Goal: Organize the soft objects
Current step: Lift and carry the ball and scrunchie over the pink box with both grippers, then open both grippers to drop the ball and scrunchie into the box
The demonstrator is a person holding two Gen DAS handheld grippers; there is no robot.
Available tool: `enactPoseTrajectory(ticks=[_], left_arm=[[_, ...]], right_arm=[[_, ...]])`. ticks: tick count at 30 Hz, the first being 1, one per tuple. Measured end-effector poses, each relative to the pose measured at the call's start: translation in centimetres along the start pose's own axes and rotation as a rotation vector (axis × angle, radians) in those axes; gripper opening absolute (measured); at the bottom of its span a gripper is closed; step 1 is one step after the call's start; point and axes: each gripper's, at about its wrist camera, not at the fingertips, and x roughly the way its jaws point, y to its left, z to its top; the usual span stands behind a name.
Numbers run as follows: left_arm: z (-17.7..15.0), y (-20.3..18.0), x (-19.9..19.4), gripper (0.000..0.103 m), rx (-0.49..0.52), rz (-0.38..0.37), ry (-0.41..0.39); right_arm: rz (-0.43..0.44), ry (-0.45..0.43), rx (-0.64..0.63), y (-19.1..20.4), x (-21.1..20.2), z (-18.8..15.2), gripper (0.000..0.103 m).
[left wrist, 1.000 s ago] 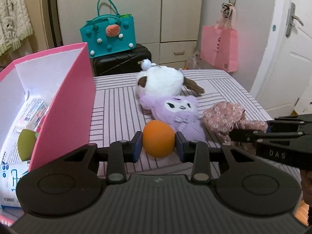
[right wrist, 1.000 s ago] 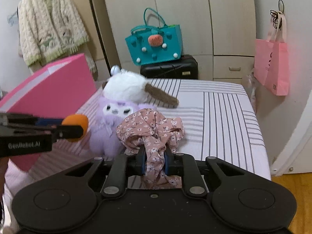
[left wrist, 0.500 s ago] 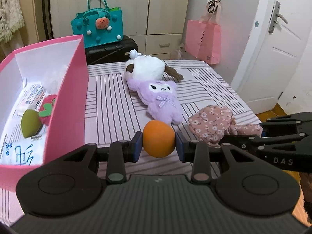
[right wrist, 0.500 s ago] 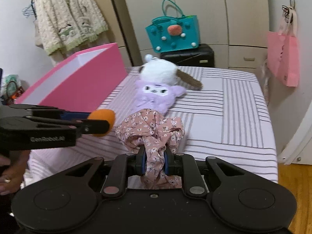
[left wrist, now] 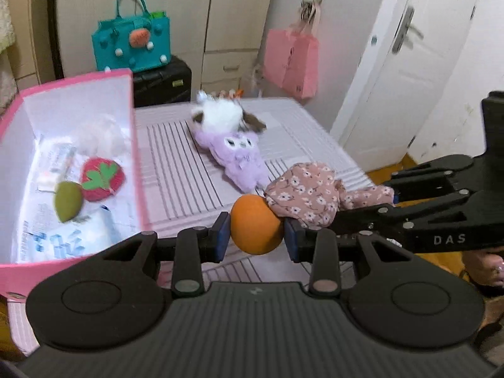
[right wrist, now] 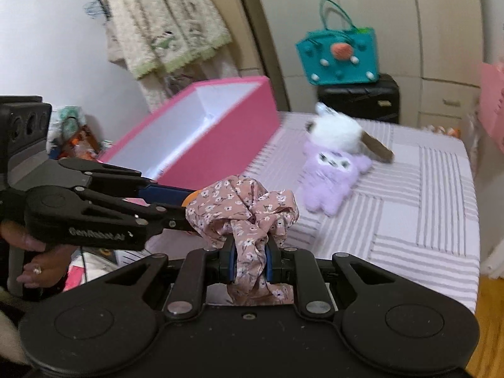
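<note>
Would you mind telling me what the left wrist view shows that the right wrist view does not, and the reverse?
Only the left wrist view shows the pink box's contents, a strawberry plush and a green plush, plus the white door. Only the right wrist view shows the hanging cardigan. Both show the left gripper shut on the orange ball, the right gripper shut on the floral scrunchie, and the purple plush.

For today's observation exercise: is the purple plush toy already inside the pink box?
No, the purple plush toy lies on the striped bedcover, outside the pink box.
</note>
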Motion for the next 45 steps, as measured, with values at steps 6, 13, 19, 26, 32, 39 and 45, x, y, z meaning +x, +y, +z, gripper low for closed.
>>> enactPoseTrajectory(ticks=[6,13,19,26,32,39,45], left_arm=[[0.9,1.9,-3.5,0.035,0.01,0.038,-0.049],[2.6,5.1,-4.9,0.035,0.004,0.162,-0.115],[5.1,8.7,-3.5,0.035,-0.038,0.264,-0.112],[7.7,13.7,-0.4,0.035,-0.096,0.363,-0.098],[9.1,18.4,4.4,0.035,-0.152,0.397,0.0],[9.8,21.7,7.5,0.035,-0.185,0.432,0.034],[10.0,23.3,9.7,0.035,-0.228,0.448,0.107]], right_arm=[[0.057,-0.034,-0.063,2.3,-0.3,2.9,0.021],[0.1,-0.083,-0.162,5.5,1.7,7.6,0.021],[0.15,-0.102,-0.254,8.3,5.5,12.1,0.021],[0.123,-0.06,-0.283,7.8,11.7,17.1,0.021],[0.136,0.026,-0.227,5.4,18.4,19.8,0.022],[0.104,0.105,-0.314,5.1,23.8,21.0,0.029],[0.042,0.167,-0.364,5.7,26.6,21.2,0.028]])
